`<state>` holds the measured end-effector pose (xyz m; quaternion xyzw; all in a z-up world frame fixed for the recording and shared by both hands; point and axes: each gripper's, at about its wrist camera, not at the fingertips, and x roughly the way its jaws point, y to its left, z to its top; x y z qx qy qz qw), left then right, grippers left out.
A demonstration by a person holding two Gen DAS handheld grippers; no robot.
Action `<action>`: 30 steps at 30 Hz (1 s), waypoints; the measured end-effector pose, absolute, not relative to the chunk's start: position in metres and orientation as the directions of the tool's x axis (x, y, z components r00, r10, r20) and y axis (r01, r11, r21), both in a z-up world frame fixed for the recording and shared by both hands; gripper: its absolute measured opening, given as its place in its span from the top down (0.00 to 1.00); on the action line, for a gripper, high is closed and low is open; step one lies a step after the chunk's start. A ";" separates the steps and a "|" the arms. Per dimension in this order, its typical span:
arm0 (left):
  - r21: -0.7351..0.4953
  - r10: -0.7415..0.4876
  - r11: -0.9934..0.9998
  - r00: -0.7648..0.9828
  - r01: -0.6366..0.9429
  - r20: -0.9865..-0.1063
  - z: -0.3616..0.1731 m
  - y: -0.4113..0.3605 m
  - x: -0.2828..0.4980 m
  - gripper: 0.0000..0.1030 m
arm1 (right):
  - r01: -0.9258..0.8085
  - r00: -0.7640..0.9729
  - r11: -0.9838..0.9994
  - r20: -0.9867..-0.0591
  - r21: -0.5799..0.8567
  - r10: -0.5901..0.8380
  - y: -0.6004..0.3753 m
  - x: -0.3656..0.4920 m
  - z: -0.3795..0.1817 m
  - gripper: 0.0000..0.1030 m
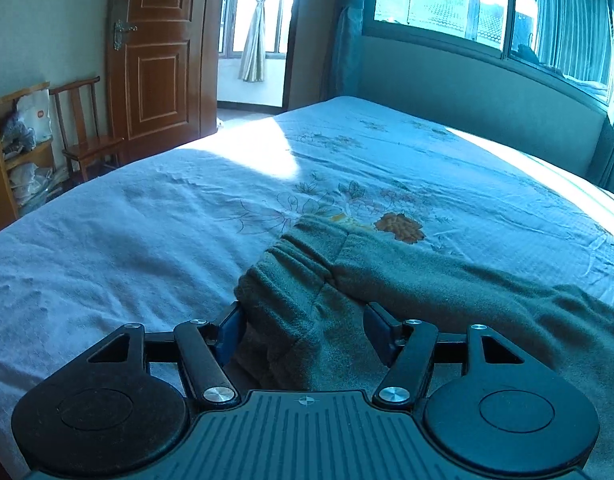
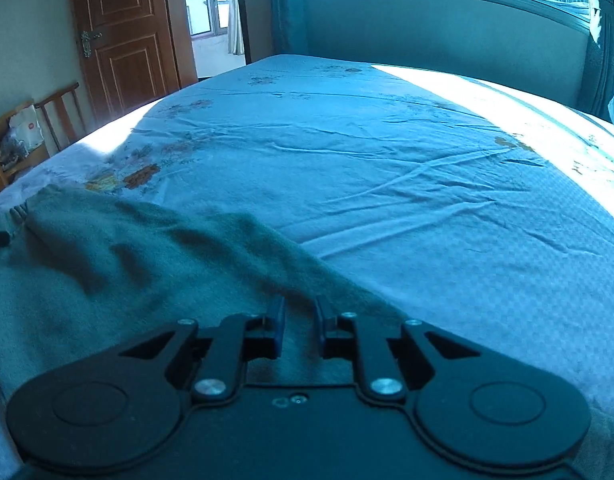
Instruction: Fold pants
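Dark green fleece pants [image 1: 427, 280] lie on the bed, their gathered waistband nearest my left gripper [image 1: 303, 324]. That gripper is open, its blue pads [image 1: 231, 326] wide apart on either side of the waistband end, with cloth lying loose between them. In the right wrist view the pants [image 2: 127, 264] stretch leftward from my right gripper [image 2: 299, 320]. Its jaws stand a narrow gap apart just over the pants' far edge. The cloth lies flat under them and I see none pinched between the pads.
The bed [image 1: 147, 220] has a pale blue flowered sheet [image 2: 427, 200], wrinkled and sunlit at the far side. A wooden chair [image 1: 87, 136], a shelf [image 1: 11, 152] and a brown door [image 1: 155, 52] stand to the left. A window [image 1: 487, 4] is behind.
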<state>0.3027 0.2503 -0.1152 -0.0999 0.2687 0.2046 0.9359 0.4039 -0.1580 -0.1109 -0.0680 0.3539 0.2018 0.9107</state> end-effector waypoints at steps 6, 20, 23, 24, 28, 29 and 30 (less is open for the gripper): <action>-0.065 0.391 0.876 0.782 -0.479 -0.486 -0.105 0.229 0.305 0.38 | -0.154 0.742 0.988 -0.659 0.013 0.125 -0.280 0.399 -0.114 0.93; 0.058 0.521 0.845 0.796 -0.531 -0.309 -0.092 0.163 0.291 0.06 | -0.022 0.770 0.996 -0.634 0.084 0.071 -0.394 0.343 -0.125 1.00; 0.053 0.478 0.870 0.814 -0.490 -0.328 -0.088 0.159 0.292 0.05 | 0.156 0.786 0.983 -0.616 0.100 -0.062 -0.439 0.331 -0.121 0.98; 0.057 0.455 0.883 0.822 -0.465 -0.342 -0.089 0.157 0.293 0.05 | 0.204 0.782 0.974 -0.615 0.094 -0.104 -0.453 0.324 -0.119 0.95; 0.052 0.323 0.939 0.825 -0.339 -0.464 -0.108 0.155 0.306 0.05 | 0.247 0.840 0.923 -0.539 0.296 -0.052 -0.505 0.271 -0.105 0.86; 0.067 0.281 0.954 0.795 -0.292 -0.538 -0.123 0.152 0.313 0.05 | 0.271 0.851 0.894 -0.523 0.358 -0.048 -0.517 0.255 -0.104 0.83; 0.107 0.288 0.952 0.728 -0.286 -0.622 -0.139 0.150 0.322 0.05 | 0.295 0.863 0.852 -0.503 0.433 -0.043 -0.530 0.237 -0.105 0.83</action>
